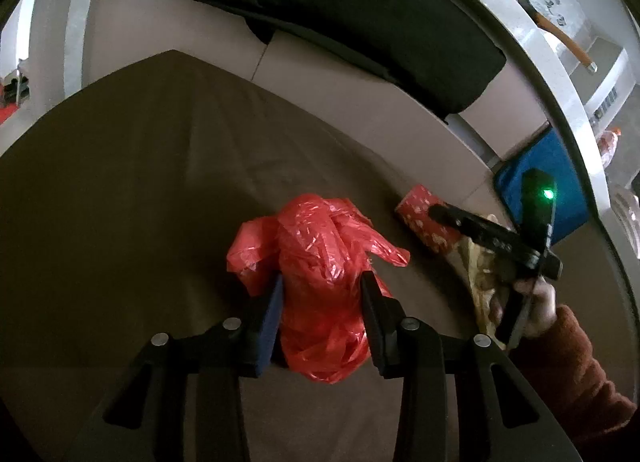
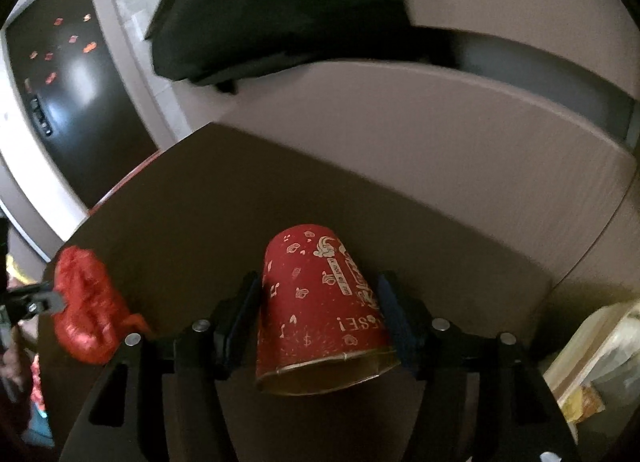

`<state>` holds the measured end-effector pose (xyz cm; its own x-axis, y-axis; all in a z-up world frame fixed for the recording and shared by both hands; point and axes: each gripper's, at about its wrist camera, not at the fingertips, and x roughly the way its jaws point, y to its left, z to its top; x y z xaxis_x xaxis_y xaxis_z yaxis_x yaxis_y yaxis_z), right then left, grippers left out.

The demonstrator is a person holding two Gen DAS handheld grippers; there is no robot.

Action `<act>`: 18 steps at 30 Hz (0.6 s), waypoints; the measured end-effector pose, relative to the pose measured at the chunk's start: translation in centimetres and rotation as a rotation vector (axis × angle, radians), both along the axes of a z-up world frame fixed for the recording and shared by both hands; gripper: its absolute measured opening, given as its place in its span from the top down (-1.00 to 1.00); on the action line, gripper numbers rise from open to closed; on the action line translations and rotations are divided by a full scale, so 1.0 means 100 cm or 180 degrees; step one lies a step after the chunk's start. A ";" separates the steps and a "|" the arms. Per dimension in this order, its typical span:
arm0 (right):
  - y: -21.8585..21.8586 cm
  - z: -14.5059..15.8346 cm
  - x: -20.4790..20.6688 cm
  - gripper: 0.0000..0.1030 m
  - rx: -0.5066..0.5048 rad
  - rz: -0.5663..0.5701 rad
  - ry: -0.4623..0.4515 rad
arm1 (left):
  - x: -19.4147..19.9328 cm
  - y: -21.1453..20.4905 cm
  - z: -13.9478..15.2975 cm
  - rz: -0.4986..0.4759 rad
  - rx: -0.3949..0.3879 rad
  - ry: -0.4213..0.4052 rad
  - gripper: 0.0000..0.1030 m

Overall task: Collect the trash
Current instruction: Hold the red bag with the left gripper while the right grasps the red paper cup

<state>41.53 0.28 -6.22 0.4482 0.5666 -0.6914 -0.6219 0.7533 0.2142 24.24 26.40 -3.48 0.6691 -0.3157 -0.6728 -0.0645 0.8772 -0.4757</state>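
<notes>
So the trash here is two things on the brown table (image 1: 120,189): a crumpled red plastic bag (image 1: 320,274) and a red paper cup (image 2: 320,310) lying on its side with the open mouth facing the camera. The left gripper (image 1: 322,302) has the bag sitting right between its fingers, pads snug against the bunched plastic on both sides, so I'd call that a grip on the bag. The bag looks super light and squishy; it'll collapse and slide if you only pinch a loose flap, so grabbing the thick bunched middle like it does now seems right. The right gripper (image 2: 318,302) straddles the cup, jaws spread wide, and the view is a bit blurry, but I think there's a sliver of gap on each side, so not clamped. The cup is light too, thin-walled and easy to crush, and it tapers, so I'd take it around the middle of the body with a gentle squeeze. Off to the right of the cup there's some yellowish plastic packaging (image 2: 592,362), and beyond the table a dark cushion (image 1: 320,9) on a pale sofa.
</notes>
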 end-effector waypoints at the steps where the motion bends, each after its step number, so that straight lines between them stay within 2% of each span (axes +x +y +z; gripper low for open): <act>1: 0.001 0.000 -0.004 -0.13 0.0000 0.0022 0.0013 | 0.000 -0.001 0.001 0.0015 0.0022 -0.0004 0.25; 5: 0.003 -0.003 -0.019 -0.17 -0.0008 0.0082 0.0081 | -0.001 -0.003 0.002 0.0058 0.0065 -0.0001 0.24; 11: 0.003 -0.009 -0.039 -0.23 -0.0294 0.0015 -0.0065 | -0.001 0.000 0.002 0.0310 0.0132 0.0049 0.20; 14: -0.007 -0.002 -0.049 -0.13 -0.0223 -0.0145 -0.0067 | -0.002 0.005 0.000 0.0421 0.0088 0.0087 0.16; 18: -0.019 0.014 -0.068 -0.11 -0.0031 -0.0193 -0.0138 | -0.003 0.005 -0.004 0.0506 0.0034 0.0125 0.09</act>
